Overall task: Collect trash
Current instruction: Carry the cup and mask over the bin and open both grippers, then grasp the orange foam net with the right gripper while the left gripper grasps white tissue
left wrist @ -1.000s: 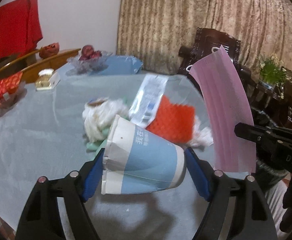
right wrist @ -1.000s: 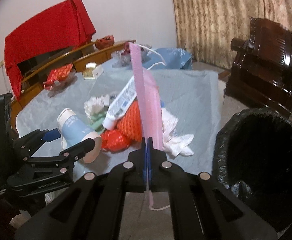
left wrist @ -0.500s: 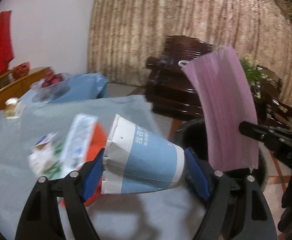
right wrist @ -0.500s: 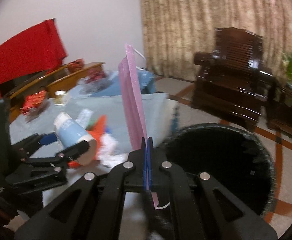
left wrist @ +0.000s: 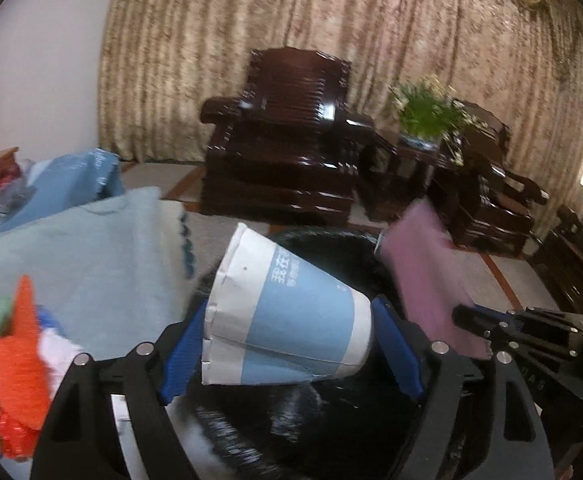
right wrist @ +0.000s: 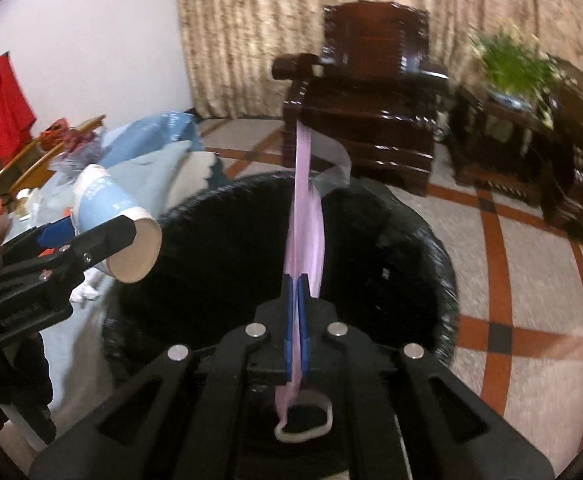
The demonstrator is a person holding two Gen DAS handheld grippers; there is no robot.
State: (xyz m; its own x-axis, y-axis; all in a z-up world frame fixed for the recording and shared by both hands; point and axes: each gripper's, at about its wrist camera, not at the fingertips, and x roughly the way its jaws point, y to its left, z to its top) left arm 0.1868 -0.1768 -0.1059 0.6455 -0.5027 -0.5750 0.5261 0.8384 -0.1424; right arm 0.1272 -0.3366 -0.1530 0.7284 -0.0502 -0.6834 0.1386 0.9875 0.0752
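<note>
A blue and white paper cup (left wrist: pixel 291 320) lies on its side between the pads of my left gripper (left wrist: pixel 289 342), which still touch its base and rim while the jaws are opening. It hangs over the black-lined trash bin (left wrist: pixel 331 420). My right gripper (right wrist: pixel 296 280) holds its jaws a little apart, opening, with the pink face mask (right wrist: pixel 305 232) standing edge-on between them, its top drooping over the bin (right wrist: pixel 431 240). The right wrist view shows the cup (right wrist: pixel 107 200) and left gripper (right wrist: pixel 95 228) at the bin's left rim. The mask (left wrist: pixel 427 280) and right gripper (left wrist: pixel 463 316) show right of the cup.
The cloth-covered table (left wrist: pixel 91 260) lies left of the bin, with orange netting (left wrist: pixel 19 368), wrappers and a blue bag (left wrist: pixel 75 176) on it. Dark wooden armchairs (right wrist: pixel 371 100) and a potted plant (right wrist: pixel 511 60) stand behind the bin. Tiled floor (right wrist: pixel 511 320) spreads to the right.
Both grippers have swung right, from above the table to above the bin, carrying the cup and the mask. The right jaws have parted slightly and the mask's top has drooped.
</note>
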